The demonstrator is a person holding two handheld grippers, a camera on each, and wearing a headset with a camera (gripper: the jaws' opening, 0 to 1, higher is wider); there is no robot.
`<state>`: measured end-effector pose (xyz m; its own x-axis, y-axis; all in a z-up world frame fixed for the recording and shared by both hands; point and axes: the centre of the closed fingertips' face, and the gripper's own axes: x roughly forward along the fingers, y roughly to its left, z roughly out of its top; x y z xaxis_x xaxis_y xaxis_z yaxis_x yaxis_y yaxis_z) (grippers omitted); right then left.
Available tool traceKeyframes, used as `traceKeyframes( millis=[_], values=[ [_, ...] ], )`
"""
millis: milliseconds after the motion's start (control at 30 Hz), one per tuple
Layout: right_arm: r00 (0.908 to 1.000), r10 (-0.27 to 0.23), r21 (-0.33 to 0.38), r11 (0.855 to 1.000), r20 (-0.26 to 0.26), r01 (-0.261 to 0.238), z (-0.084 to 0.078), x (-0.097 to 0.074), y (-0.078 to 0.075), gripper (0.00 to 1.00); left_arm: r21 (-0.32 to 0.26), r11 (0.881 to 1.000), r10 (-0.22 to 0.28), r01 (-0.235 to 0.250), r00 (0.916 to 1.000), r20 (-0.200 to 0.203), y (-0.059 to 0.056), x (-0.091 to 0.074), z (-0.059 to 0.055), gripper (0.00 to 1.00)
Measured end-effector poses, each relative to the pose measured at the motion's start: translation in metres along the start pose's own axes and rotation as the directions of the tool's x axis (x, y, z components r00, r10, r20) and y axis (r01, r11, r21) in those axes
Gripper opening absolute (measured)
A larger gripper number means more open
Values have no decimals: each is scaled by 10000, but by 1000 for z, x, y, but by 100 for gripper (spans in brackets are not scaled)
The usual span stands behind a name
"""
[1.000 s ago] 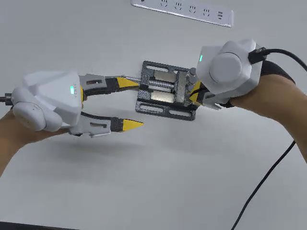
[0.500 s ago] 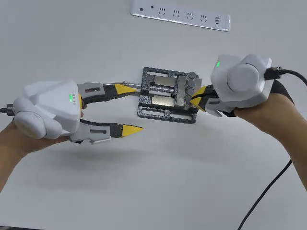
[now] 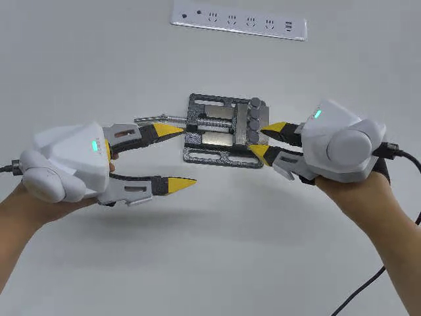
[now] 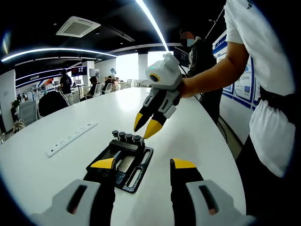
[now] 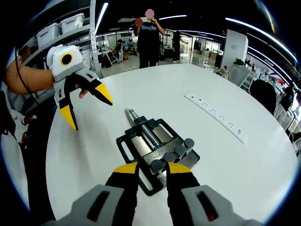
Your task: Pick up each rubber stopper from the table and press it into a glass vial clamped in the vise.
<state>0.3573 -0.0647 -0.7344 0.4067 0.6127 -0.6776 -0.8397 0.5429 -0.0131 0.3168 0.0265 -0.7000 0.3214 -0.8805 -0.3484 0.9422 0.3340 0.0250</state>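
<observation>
Right gripper [image 3: 268, 138] has backed off the vise [image 3: 209, 155] to its 3 o'clock, tongs narrow and empty. Left gripper [image 3: 179, 156] is wide at 9. Four stoppers [image 3: 254, 120] sit in a row in the vise; I'd say we're about done.

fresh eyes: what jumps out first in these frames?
First, the black vise in the middle of the white table, with a row of four dark-stoppered vials at its right end. The right hand-held gripper sits right by that row, jaws apart and holding nothing. The left hand-held gripper is wide open on the vise's other side.
</observation>
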Motion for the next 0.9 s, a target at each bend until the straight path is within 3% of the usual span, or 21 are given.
traceKeyframes(
  millis=[400, 900],
  values=[
    [9943, -573, 516, 9973, 903, 528, 2, -14, 11, 46, -93, 9992, 392, -392, 9992, 49, -7, -4, 3, 46],
    [9908, -693, 746, 9953, 1161, 609, -4, -44, 36, 54, -349, 9939, 1046, -1042, 9945, 101, -18, -21, 16, 51]
  ],
)
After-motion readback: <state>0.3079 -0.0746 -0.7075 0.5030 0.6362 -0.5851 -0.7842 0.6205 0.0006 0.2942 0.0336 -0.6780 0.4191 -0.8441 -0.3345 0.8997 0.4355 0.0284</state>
